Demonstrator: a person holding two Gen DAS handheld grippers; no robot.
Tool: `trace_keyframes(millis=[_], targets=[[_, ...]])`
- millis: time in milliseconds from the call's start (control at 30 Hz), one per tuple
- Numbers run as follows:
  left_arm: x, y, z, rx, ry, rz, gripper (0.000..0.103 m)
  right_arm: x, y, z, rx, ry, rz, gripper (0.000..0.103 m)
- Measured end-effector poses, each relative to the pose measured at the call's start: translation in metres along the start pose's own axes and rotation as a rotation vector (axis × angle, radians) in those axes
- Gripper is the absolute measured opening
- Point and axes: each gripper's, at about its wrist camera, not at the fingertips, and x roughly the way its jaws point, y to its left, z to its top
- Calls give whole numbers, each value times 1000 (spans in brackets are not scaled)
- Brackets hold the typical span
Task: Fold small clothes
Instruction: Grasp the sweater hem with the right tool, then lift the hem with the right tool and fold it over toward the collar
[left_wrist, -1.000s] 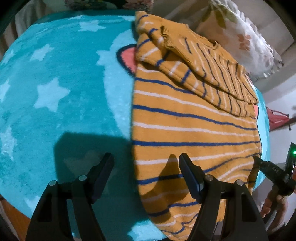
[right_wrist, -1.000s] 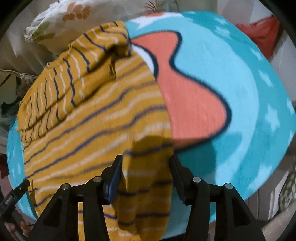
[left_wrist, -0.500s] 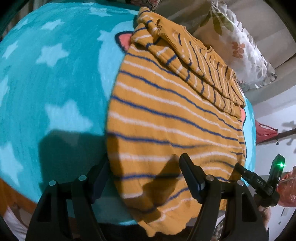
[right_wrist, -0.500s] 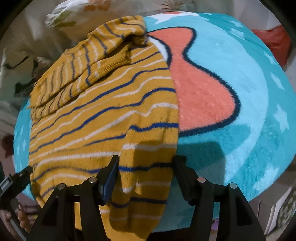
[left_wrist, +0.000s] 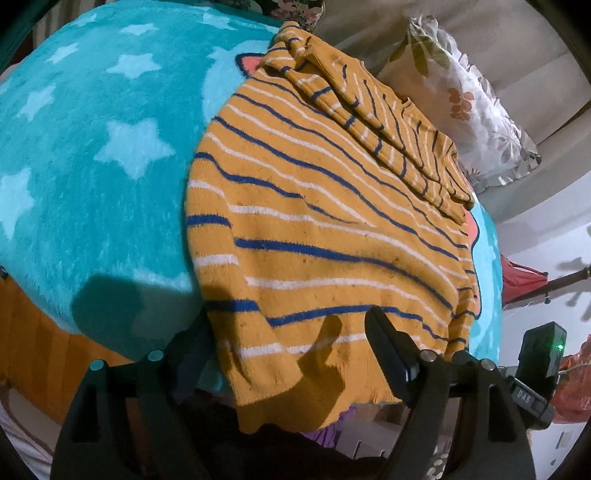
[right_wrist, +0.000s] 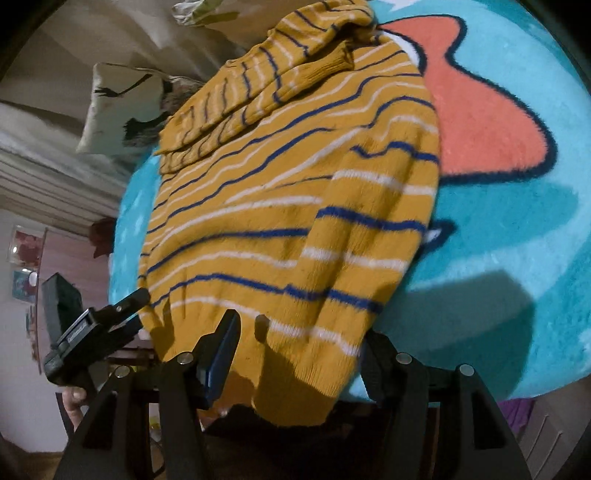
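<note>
Left wrist view shows the left tongs (left_wrist: 288, 332) with the two fingers wide apart, one on each side of the near-left corner of the hem of a small sweater (left_wrist: 325, 221). They straddle the cloth and do not pinch it. The sweater is mustard yellow with blue and white stripes. It lies on a turquoise blanket (left_wrist: 92, 147) with pale stars, and its hem hangs over the near edge of the blanket. At the far end the sleeves (left_wrist: 388, 122) are already folded across the chest, beside a flowered pillow (left_wrist: 472, 99).

More to the right, in the right wrist view, the right tongs (right_wrist: 299, 347) stand the same way — fingers apart, with the near-right corner of the hem between them and not clamped. A coral shape (right_wrist: 480, 110) with a dark outline is printed on the blanket to the right of the sweater.

The step in hand seems to be the grasp of the hem with both tongs, before the bottom half is folded up toward the collar. The next move probably calls for closing both tongs on the two hem corners at about the same moment — and taking both layers of the knit, so that the back layer does not stay behind. Then both corners should rise together and travel evenly, otherwise the fold may come out skewed.
</note>
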Motion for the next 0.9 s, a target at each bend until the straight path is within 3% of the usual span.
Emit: trace_keyframes(millis=[67, 100, 133, 167, 267, 367, 533, 600, 900], targets=[[1, -2, -1, -3, 3, 5, 67, 1, 4, -1, -23, -6, -19, 56], [2, -4, 0, 4, 15, 17, 36, 6, 8, 3, -29, -10, -40, 50], [3, -2, 1, 6, 30, 37, 13, 13, 17, 8, -35, -18, -77, 35], [4, 0, 4, -4, 42, 41, 14, 17, 19, 11, -38, -16, -89, 24], [-2, 9, 7, -53, 54, 17, 13, 18, 17, 17, -19, -13, -64, 17], [-24, 7, 1, -37, 48, 20, 12, 8, 4, 16, 15, 10, 13, 14], [-74, 3, 1, -61, 25, -39, 10, -31, -17, -9, 79, 63, 152, 13], [-78, -1, -5, -49, 22, -19, 10, -43, -20, -19, 99, 71, 194, 13], [-62, 4, 11, -98, 22, -4, 10, -35, -6, -4, 56, 49, 201, 13]])
